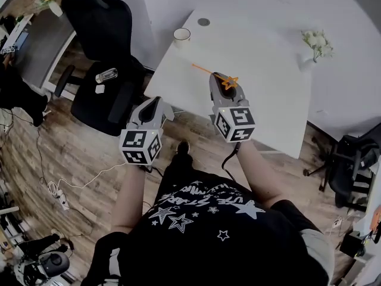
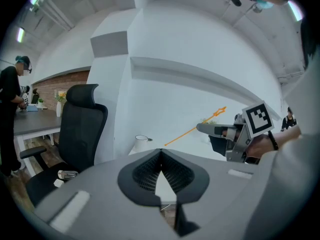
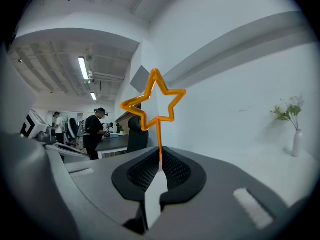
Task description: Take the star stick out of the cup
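The right gripper (image 3: 160,159) is clamped on the orange star stick (image 3: 153,104), held above the white table (image 1: 262,40) and seemingly well clear of the white cup (image 1: 181,34). The left gripper (image 2: 160,156) is closed on nothing. The removal looks done; what probably remains is laying the stick down gently.

The lower shaft of the star stick (image 3: 160,139) is hidden from me between the pinched jaws of the right gripper (image 3: 160,158), lower middle of that view. In the head view's upper middle, the cup (image 1: 181,35) is too small for me to tell its inside.

An office: black swivel chair (image 1: 98,22), white desk (image 1: 262,52), wood floor (image 1: 77,142), strip ceiling lights (image 3: 83,68).
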The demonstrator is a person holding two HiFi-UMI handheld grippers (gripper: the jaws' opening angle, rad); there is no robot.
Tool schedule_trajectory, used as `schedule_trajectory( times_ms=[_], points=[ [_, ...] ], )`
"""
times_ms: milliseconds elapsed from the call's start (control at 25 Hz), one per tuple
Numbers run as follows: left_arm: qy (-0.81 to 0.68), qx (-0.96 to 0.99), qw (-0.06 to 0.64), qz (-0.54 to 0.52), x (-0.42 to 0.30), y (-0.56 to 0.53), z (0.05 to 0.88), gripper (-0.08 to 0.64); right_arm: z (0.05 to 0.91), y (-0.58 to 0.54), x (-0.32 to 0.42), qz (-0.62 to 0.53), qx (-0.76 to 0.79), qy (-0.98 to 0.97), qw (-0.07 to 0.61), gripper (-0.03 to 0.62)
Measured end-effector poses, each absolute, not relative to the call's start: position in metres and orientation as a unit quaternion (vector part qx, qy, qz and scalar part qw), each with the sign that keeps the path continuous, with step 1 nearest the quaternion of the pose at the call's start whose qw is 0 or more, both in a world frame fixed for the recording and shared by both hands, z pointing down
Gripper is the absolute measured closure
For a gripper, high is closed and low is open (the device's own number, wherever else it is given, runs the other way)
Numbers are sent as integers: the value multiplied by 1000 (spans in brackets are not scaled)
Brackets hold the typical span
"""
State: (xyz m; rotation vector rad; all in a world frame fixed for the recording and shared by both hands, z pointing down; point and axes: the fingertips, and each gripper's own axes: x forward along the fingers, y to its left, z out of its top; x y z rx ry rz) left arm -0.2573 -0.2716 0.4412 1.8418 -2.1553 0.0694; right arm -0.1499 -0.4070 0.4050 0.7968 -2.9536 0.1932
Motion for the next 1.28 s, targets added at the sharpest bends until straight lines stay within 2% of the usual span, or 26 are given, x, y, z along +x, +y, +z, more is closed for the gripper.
schedule_trajectory(
  times_ms=[640, 1280],
  points=[
    [-759, 638, 130, 21, -148, -184, 436, 557, 417, -309, -35, 61, 240, -968, 39, 560],
    [-755, 637, 150, 31, -93, -133, 450, 557, 440, -262, 33, 84, 253, -962, 56, 561]
  ],
)
